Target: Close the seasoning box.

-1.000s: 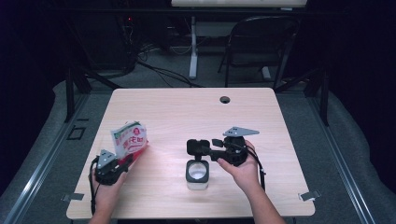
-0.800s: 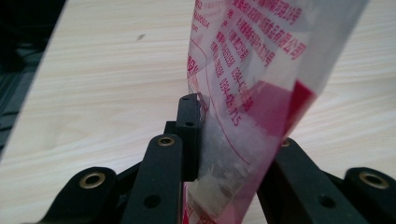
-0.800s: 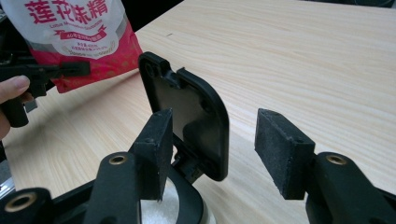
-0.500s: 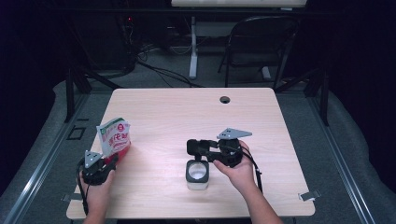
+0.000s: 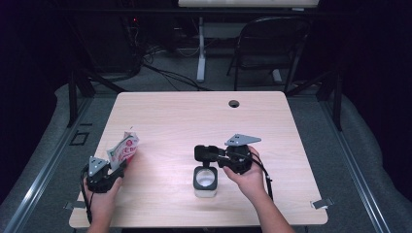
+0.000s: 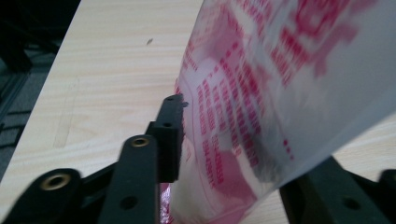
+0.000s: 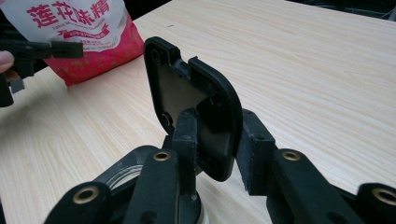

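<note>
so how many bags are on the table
1: a red-and-white bag at the table's left, clamped in the left gripper. Nothing seems to hide another.

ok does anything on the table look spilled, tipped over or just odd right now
Nothing looks spilled. The white jar stands upright and open on the table, its black lid clamped in the right claw just above it. The left claw grips the red and white pouch, which leans tilted, and no contents are visible outside it.

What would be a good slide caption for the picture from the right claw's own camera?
Right claw grips a black lid above the wooden table; red-and-white pouch behind.
</note>
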A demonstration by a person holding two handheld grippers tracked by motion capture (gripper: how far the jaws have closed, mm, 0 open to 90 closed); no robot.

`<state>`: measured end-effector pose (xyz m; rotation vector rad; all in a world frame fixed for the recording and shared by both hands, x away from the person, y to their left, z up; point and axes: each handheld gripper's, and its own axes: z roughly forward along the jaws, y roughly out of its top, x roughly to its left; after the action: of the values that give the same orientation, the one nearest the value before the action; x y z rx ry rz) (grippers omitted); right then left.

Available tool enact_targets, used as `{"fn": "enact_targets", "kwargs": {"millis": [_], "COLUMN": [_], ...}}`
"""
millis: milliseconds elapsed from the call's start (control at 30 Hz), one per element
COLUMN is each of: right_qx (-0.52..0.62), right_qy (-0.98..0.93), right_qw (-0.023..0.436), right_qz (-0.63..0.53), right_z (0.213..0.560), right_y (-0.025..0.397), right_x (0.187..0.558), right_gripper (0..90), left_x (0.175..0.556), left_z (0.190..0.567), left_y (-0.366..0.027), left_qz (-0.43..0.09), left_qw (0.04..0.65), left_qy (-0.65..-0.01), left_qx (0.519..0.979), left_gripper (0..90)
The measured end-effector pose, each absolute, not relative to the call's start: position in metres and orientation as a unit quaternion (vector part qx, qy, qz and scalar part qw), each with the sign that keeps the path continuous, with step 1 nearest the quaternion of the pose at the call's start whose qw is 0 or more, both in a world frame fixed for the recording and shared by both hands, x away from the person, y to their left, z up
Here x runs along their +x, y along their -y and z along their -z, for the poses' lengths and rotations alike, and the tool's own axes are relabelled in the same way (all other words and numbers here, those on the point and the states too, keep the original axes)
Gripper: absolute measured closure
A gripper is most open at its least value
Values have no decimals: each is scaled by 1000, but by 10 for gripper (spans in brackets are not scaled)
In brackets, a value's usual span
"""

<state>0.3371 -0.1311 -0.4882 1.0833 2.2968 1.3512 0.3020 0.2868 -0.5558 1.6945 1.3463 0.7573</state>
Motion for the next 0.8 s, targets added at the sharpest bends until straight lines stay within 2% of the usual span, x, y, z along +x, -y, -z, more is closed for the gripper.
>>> {"fn": "enact_targets", "kwargs": {"millis": [133, 433, 600, 800], "right_qx": [369, 361, 358, 350], "right_qy": [-794, -801, -804, -809], "right_qw": [135, 142, 147, 158], "right_qz": [-464, -455, -452, -445], "right_z": [488, 486, 486, 485], "right_y": [131, 132, 132, 132], "right_x": [337, 334, 332, 329], "right_gripper": [727, 741, 748, 756], "left_x": [300, 293, 289, 285], "left_z": [553, 545, 539, 538], "left_y": [-280, -265, -253, -230], "left_qz": [-316, -310, -274, -241], "left_qw": [401, 435, 444, 452], "left_qy": [-515, -466, -453, -433], "left_qx": [688, 706, 722, 742], "left_gripper": [529, 484, 457, 312]}}
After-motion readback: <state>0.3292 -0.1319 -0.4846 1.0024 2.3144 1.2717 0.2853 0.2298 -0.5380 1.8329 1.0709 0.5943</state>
